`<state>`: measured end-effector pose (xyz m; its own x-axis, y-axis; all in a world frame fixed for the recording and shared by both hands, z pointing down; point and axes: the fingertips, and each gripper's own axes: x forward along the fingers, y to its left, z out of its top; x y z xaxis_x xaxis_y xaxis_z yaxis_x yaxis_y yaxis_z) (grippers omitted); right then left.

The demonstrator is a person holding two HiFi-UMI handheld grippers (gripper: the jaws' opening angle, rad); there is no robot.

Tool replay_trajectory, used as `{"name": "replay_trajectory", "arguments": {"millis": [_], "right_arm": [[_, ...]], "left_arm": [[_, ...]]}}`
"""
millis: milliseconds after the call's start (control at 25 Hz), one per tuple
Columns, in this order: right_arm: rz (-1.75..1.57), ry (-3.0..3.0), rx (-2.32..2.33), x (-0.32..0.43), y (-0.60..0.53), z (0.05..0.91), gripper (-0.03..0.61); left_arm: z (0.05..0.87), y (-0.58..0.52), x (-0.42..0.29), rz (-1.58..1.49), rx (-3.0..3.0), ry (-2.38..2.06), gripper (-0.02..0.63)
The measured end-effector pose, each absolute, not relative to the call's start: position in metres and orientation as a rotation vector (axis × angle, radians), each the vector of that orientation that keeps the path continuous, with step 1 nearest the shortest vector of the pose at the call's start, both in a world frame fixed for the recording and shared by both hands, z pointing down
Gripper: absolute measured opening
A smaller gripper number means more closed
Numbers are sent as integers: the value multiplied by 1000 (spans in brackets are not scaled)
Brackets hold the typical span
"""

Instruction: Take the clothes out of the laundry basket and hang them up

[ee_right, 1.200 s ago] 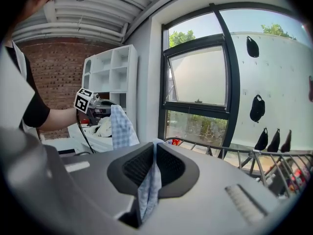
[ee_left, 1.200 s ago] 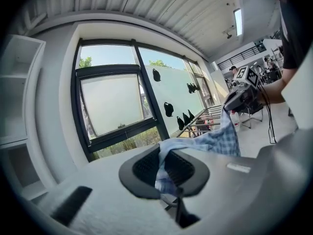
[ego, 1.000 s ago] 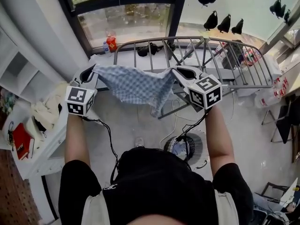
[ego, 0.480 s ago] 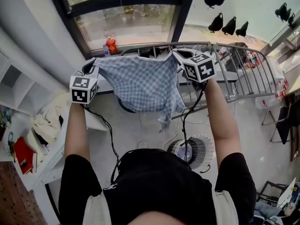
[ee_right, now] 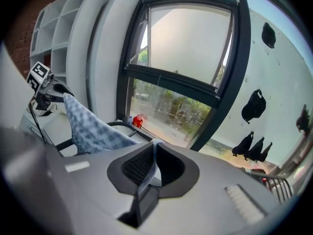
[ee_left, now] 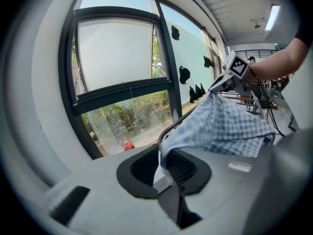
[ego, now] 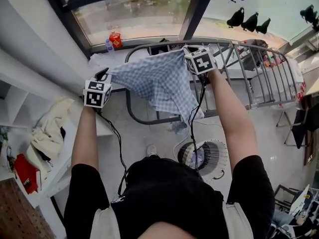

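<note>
Print on red bottle (ego: 115, 40) beyond cloth (ego: 160, 79) is illegible.

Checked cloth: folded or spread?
Spread: the checked cloth is held out wide by two corners over the drying rack, lower edge hanging.

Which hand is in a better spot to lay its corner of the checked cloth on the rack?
Probably the right. The right gripper grips its corner of the cloth right over the rack. The left gripper sits off the rack's rounded end, its jaws opening around the cloth.
</note>
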<state>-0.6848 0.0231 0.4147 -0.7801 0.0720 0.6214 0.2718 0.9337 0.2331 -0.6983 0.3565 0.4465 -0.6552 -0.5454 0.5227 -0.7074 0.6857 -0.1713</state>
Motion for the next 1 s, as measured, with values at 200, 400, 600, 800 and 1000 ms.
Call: {"name": "replay_trajectory", "arguments": {"millis": [200, 400, 600, 800, 1000], "right_arm": [[-451, -2334, -129, -694, 10, 472, 34], [-635, -2195, -105, -681, 6, 512, 37], [-576, -2113, -165, -666, 8, 540, 113], [-477, -2168, -205, -649, 15, 542, 202], [-358, -2352, -174, -640, 18, 508, 219]], "left_arm": [[501, 341, -707, 458, 987, -2368, 28], [545, 331, -700, 368, 1001, -2289, 31], [564, 327, -699, 263, 988, -2282, 177], [559, 329, -688, 234, 1006, -2304, 224], [519, 325, -680, 204, 1026, -2407, 188]]}}
